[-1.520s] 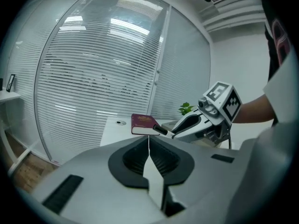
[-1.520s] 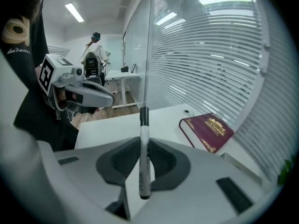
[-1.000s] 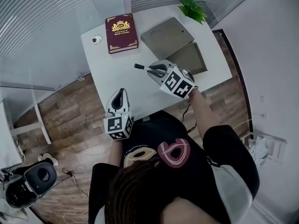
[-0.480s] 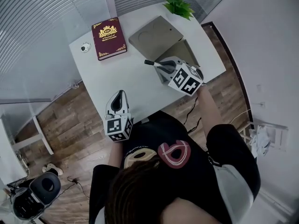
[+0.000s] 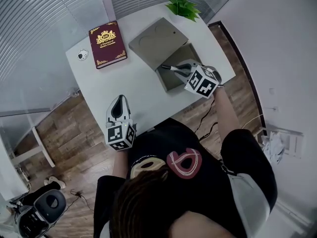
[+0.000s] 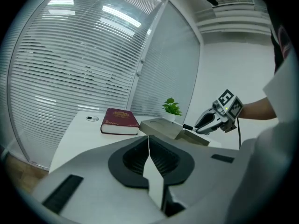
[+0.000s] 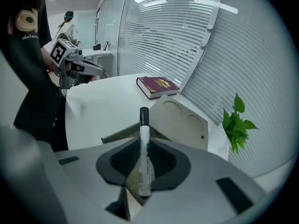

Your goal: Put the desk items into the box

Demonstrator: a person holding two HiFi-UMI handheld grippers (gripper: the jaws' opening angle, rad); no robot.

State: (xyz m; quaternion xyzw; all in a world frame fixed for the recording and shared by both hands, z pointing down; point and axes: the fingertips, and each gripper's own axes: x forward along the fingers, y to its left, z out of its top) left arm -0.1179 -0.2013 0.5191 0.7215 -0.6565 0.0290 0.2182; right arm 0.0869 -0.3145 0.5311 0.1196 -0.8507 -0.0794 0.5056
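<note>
Maroon hardcover book [image 5: 105, 43] with gold crest and corner ornaments, lying flat at the far left of the white table [image 5: 133, 90]; gold lettering too small to read. Just beside it, a small round disc [image 5: 82, 54]. Grey-olive cardboard box [image 5: 174, 82] open, its flat lid [image 5: 156, 37] with two round impressions folded back. Leafy green plant [image 5: 182, 5] at the far edge.

Clamped in the right hand-held gripper [image 5: 181, 69], over the open box: a white marker [image 7: 144, 143] with black cap, barrel print unreadable. Ribbed pads of the left hand-held gripper [image 6: 149, 148] pressed together, nothing between, above the table's near edge.
</note>
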